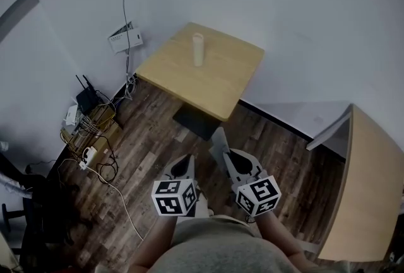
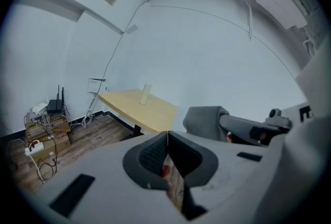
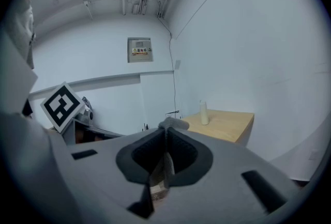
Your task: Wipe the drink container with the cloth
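Note:
A pale, tall drink container (image 1: 198,49) stands upright on the small wooden table (image 1: 221,82) against the far wall; it also shows in the left gripper view (image 2: 145,93) and the right gripper view (image 3: 204,113). Both grippers hang close to the person's body over the wood floor, well short of the table. My right gripper (image 1: 225,154) is shut on a grey cloth (image 1: 219,139), which bunches out past the jaw tips (image 3: 173,123) and is visible from the left side too (image 2: 204,121). My left gripper (image 1: 187,163) is shut with nothing in it.
A router, cardboard boxes and a tangle of cables (image 1: 88,133) sit on the floor at the left wall. A white wall box (image 1: 126,37) hangs beside the table. A second wooden table (image 1: 372,190) stands at the right. The table's black base (image 1: 197,120) rests on the floor.

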The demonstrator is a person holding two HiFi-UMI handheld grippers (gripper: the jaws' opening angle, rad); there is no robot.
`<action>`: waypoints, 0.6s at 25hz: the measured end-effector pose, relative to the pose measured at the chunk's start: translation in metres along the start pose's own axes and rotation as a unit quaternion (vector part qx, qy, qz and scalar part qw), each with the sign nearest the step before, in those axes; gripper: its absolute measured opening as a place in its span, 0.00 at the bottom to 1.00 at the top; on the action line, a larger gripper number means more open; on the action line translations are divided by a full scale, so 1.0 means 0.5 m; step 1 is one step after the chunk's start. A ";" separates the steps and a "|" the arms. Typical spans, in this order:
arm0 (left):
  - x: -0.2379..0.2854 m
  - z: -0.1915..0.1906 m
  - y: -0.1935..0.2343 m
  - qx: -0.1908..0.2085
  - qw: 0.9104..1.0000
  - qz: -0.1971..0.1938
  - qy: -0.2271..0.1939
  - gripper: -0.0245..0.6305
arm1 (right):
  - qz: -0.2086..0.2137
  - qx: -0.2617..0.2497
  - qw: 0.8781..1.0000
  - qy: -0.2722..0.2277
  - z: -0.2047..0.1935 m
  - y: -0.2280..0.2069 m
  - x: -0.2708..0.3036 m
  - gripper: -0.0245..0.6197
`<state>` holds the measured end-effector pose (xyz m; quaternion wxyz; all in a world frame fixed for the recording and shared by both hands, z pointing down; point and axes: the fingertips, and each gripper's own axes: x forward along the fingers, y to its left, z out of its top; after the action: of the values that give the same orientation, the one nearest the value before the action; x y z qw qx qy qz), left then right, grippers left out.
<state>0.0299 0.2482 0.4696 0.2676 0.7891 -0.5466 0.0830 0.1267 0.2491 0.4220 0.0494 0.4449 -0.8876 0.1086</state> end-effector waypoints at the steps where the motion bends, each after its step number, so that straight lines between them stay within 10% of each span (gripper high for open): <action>1: 0.008 0.005 0.002 -0.001 1.000 0.000 -0.001 0.04 | 0.000 0.000 1.000 -0.001 0.003 -0.006 0.007 0.06; 15: 0.158 0.114 0.098 -0.003 1.000 -0.003 0.000 0.04 | 0.002 -0.002 1.000 -0.009 0.064 -0.092 0.202 0.06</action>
<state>0.0067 0.1417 0.4711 0.2703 0.7897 -0.5447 0.0810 0.1034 0.1360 0.4163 0.0418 0.4443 -0.8890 0.1029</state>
